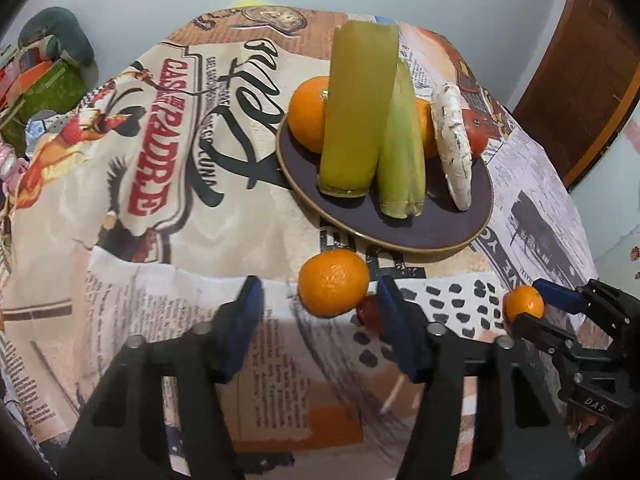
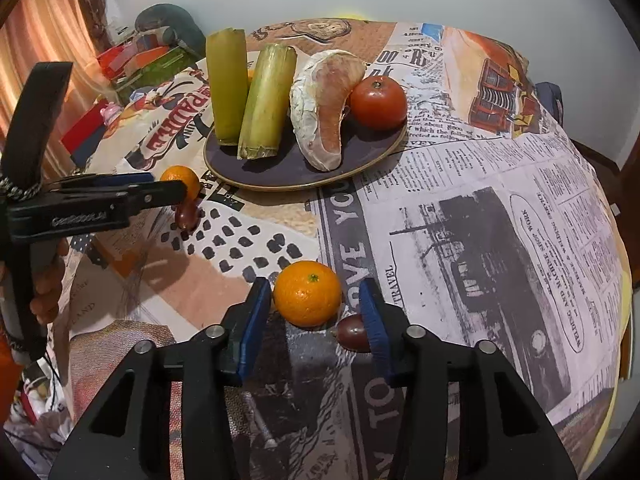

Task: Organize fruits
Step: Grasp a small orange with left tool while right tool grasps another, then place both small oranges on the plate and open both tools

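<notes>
The left gripper (image 1: 320,300) is hovering with its blue-padded jaws spread wide, a small round orange mandarin (image 1: 333,282) sitting between them, nearer the right pad, with a gap showing on both sides, so nothing is being gripped. A small dark red date-like fruit (image 1: 366,312) is lying just beside that mandarin, against the right pad.

The right gripper (image 2: 316,300) is likewise standing released, jaws wide apart around a second small orange mandarin (image 2: 308,294), which is resting on the printed newspaper-collage tablecloth (image 2: 480,208) and touching neither pad. A second dark brown date-like fruit (image 2: 354,334) is lying against the inner face of the right pad.

Both mandarins are lying just in front of the dark purple round plate (image 2: 360,160). On that plate, two green cane-like stalks (image 2: 248,96) are leaning upright, a white-crusted curved piece of pumpkin-like flesh (image 2: 324,116) is lying beside them, and a red tomato-like round fruit (image 2: 378,102) is sitting at the plate's right rim. In the left wrist view, another orange fruit (image 1: 308,112) is showing behind the stalks.
</notes>
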Demonstrator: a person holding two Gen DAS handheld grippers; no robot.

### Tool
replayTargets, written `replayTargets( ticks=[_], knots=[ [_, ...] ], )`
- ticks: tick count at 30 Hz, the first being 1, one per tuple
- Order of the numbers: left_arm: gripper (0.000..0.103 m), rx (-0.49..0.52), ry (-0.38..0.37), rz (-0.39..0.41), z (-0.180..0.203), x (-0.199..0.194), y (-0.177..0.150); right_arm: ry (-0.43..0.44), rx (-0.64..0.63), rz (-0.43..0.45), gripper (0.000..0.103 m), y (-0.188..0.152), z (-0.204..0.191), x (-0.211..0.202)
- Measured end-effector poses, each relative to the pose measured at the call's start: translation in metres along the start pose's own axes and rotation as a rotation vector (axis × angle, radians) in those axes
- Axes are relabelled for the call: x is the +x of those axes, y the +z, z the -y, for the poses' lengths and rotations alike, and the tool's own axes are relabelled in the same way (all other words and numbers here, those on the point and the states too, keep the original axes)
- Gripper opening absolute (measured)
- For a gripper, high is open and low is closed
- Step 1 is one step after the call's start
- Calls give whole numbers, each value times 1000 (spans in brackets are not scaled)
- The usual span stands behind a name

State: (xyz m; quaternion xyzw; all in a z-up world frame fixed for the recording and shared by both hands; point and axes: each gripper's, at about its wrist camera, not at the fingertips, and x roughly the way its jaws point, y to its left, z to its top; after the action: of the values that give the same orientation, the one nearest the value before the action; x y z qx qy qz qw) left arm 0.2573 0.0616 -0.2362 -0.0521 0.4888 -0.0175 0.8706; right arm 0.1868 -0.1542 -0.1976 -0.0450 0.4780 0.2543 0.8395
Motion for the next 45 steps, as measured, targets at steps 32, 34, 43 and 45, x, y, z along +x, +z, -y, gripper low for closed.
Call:
replayTargets(
  ticks=[32,34,43,45],
  knots=[
    [37,24,-47,107,19,-35,31,0,-7,128,32,46,7,-14],
    [37,25,-47,105,19,-31,34,-4,-3,135,32,51,10,-12],
    [37,29,-53,76,20,-11,40,-32,-10,134,32,74,20,4],
    [37,25,-56,69,18,-6,41,-34,-19,121,32,78,21,11]
  ],
)
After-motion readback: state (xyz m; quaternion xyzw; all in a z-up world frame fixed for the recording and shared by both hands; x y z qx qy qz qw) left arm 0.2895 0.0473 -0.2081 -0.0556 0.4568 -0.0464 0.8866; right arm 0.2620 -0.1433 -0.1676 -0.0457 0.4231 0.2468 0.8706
